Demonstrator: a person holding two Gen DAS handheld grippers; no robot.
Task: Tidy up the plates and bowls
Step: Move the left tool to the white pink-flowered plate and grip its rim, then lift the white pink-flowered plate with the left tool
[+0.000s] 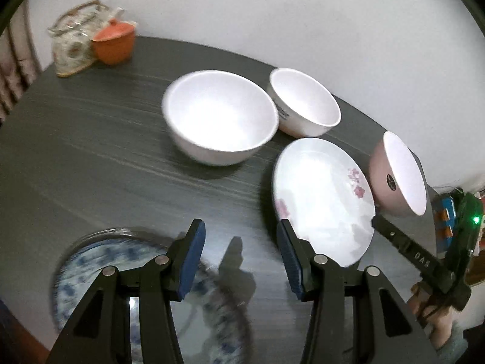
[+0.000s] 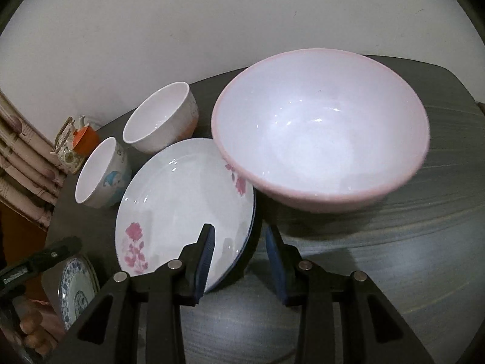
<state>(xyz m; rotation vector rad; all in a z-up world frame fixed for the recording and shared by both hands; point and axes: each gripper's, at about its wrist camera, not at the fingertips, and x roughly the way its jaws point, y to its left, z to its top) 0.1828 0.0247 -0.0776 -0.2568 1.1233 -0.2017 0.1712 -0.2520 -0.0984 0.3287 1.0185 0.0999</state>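
So there's a dark grey table (image 1: 91, 151) against a white wall with a bunch of dishes on it. The left gripper (image 1: 241, 261) hovers over the table with its jaws partly apart and nothing between them, just bare tabletop. Below it, near the table's edge, sits a blue-and-white patterned plate (image 1: 81, 267), partly hidden by the gripper's black frame.

The right gripper (image 2: 239, 261) also has a moderate gap with nothing in it; its left finger sits over the near rim of the white plate with pink flowers (image 2: 182, 200), but the pads aren't pressing on anything. There seems to be a second, blue-edged plate under that one, though it's hard to tell.

Just right of the flower plate is a big pink bowl (image 2: 321, 133), its rim overlapping the plate's edge in the right wrist view. Behind the plate are two smaller white bowls side by side, a plain one (image 2: 160, 118) and one with a blue cartoon print (image 2: 100, 176).

Far back corner has a glass teapot (image 1: 72, 45) and an orange lidded cup (image 1: 113, 44), touching.
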